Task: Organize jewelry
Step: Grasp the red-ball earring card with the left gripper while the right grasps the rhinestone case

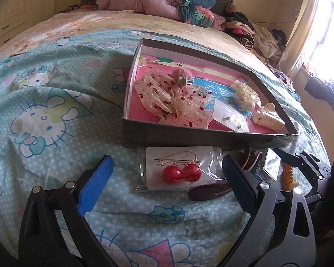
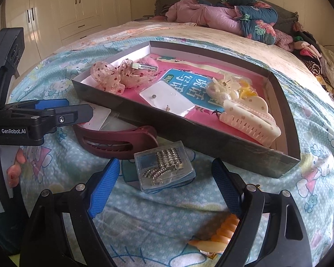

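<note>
On the bedsheet in front of a shallow dark box (image 1: 211, 139) lies a bagged card with two red ball earrings (image 1: 180, 172). My left gripper (image 1: 167, 184) is open around it, blue pads apart from the bag. A clear plastic case of rhinestone jewellery (image 2: 164, 169) lies between the spread fingers of my right gripper (image 2: 165, 189), which is open and not touching it. A dark maroon hair clip (image 2: 115, 142) lies between the card and the case. An orange spiral clip (image 2: 216, 235) lies under the right finger. The left gripper (image 2: 71, 108) enters the right wrist view from the left.
The box (image 2: 189, 131) holds a white claw clip (image 2: 249, 120), a sheer dotted bow (image 1: 167, 98), a pink pompom clip (image 1: 180, 73), bagged earrings and a cream flower piece. Folded quilts and a clothes pile lie at the bed's far end. Wardrobes stand on the left.
</note>
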The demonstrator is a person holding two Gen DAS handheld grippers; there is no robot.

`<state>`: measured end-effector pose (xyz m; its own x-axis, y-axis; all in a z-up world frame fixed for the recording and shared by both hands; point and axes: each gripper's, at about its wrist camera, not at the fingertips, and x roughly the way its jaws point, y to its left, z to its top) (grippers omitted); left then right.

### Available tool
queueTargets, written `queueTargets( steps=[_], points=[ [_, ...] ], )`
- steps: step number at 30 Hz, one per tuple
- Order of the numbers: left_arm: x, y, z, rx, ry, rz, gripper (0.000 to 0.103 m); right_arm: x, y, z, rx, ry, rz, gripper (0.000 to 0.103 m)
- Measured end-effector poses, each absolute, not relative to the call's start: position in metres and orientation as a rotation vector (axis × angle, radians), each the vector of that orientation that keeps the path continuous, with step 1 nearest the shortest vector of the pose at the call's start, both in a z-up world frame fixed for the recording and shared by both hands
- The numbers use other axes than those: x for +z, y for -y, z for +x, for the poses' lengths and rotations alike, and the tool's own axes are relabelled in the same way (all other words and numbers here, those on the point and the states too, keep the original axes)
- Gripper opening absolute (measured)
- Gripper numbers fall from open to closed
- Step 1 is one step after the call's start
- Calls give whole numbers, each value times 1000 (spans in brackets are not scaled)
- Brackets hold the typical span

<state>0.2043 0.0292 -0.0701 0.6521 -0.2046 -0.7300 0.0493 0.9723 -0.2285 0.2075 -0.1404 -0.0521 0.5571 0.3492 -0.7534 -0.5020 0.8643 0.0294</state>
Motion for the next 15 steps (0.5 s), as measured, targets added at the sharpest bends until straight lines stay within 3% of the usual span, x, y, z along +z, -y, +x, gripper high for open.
queueTargets(
  steps=[4, 10, 15],
  points=[
    [-71, -25, 209, -152, -861, -192, 90, -55, 137, 208, 511, -841, -206, 74],
    [-74, -14, 214, -158, -878, -167, 89, -56, 134, 203, 523, -829, -245, 50],
    [-74, -5, 217, -168, -887, -141, 84, -56, 134, 198, 530, -819, -263, 49]
  ],
)
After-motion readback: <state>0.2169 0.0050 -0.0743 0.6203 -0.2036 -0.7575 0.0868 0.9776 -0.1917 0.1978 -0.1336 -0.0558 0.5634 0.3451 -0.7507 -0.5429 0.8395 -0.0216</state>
